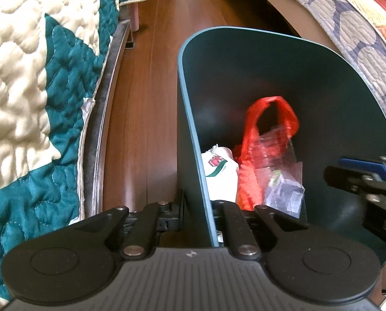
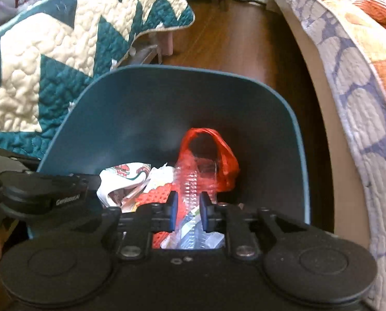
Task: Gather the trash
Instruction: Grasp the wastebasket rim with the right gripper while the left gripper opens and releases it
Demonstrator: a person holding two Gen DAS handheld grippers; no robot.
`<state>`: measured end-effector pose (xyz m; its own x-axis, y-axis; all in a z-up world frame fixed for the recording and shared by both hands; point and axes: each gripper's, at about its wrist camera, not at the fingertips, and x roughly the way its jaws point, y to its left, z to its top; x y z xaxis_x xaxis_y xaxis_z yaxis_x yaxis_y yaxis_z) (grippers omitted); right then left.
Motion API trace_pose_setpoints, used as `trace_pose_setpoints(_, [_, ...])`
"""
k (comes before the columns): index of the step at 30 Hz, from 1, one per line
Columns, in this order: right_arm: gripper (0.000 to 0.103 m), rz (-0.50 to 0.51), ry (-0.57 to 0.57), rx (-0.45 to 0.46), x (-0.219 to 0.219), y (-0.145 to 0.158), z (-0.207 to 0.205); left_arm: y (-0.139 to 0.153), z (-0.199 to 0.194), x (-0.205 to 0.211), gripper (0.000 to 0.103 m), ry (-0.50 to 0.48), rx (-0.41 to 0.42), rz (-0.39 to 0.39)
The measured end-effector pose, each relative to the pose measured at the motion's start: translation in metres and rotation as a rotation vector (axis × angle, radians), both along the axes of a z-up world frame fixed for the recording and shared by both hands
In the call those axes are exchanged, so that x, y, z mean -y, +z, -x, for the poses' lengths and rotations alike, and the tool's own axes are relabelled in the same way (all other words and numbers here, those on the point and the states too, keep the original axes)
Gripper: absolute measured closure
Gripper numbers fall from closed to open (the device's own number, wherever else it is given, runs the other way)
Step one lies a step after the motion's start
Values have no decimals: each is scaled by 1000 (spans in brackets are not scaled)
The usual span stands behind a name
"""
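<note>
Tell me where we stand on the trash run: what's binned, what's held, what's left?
Binned: a red plastic bag, a white printed wrapper and clear plastic lie inside the teal bin. In hand: the left tongs straddle the bin's wall, apparently holding it; the right tongs hang open over the pile. Left: no loose trash shows on the visible floor.

The left wrist camera is sitting close at the left wall of the teal bin (image 1: 193, 119), looking forward and down along the wooden floor (image 1: 146, 90). The right wrist camera is hovering over the bin's (image 2: 71, 119) near rim, facing inside. Both are sharing the red bag (image 1: 257, 140) (image 2: 218, 155) within.
</note>
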<state>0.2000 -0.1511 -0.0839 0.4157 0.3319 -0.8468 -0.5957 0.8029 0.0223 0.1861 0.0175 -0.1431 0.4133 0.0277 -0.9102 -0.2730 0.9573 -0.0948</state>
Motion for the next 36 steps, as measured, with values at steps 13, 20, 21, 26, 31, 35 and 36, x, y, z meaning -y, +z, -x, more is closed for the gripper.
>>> trace_pose_setpoints(13, [74, -144, -53, 88, 39, 69, 43, 32, 24, 8, 91, -10, 4, -3])
trace_pose_setpoints(20, [69, -187, -96, 119, 55, 88, 60, 60, 45, 13, 88, -23, 47, 15])
trace_pose_setpoints(21, [69, -195, -106, 123, 58, 90, 63, 65, 48, 15, 88, -29, 53, 19])
trace_pose_setpoints(26, [64, -240, -135, 150, 67, 101, 78, 89, 70, 19, 87, -54, 101, 40])
trace_pose_setpoints(31, [59, -276, -156, 174, 72, 111, 93, 112, 94, 24, 87, -81, 169, 59])
trace_pose_setpoints(35, [54, -316, -169, 217, 78, 120, 111, 131, 116, 30, 87, -91, 229, 57])
trace_pose_setpoints(36, [54, -319, -168, 237, 79, 122, 116, 135, 121, 33, 87, -94, 248, 55])
